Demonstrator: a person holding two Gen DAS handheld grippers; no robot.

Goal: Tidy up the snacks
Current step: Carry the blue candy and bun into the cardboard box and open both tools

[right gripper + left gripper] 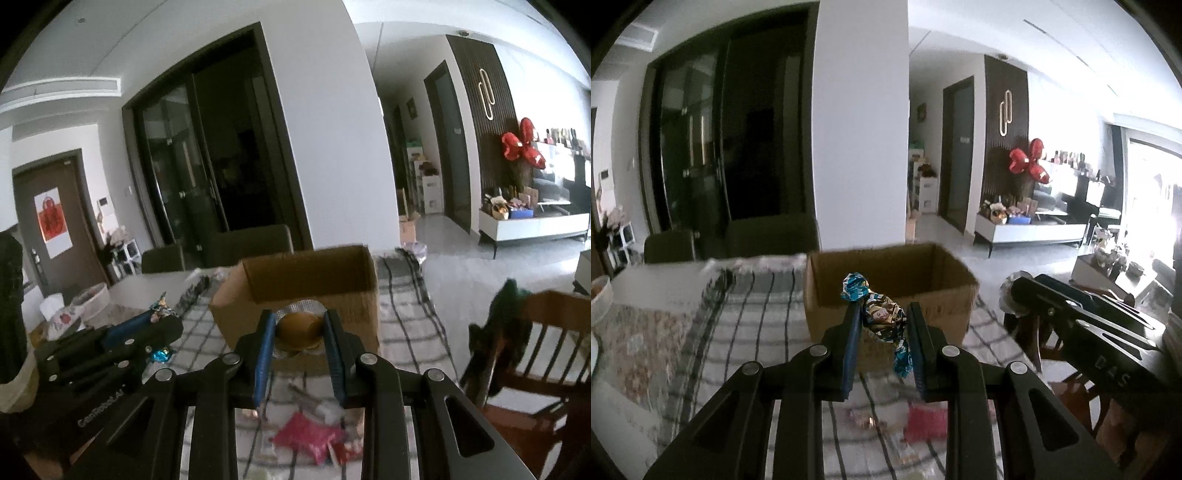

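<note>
- While we look along the left gripper (882,325), it clamps one twist-wrapped candy (884,317) at centre frame, raised before one open cardboard box (945,269), likely for dropping in.
- Through the right view, our right gripper (300,328) grips one round packaged pastry (299,326) before that box (314,273); loose snacks (306,437) lie at lower centre.

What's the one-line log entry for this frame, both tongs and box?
left tongs: shut on twist-wrapped candy | right tongs: shut on round brown pastry | cardboard box: open, just ahead of both | loose snacks on checked cloth
</note>
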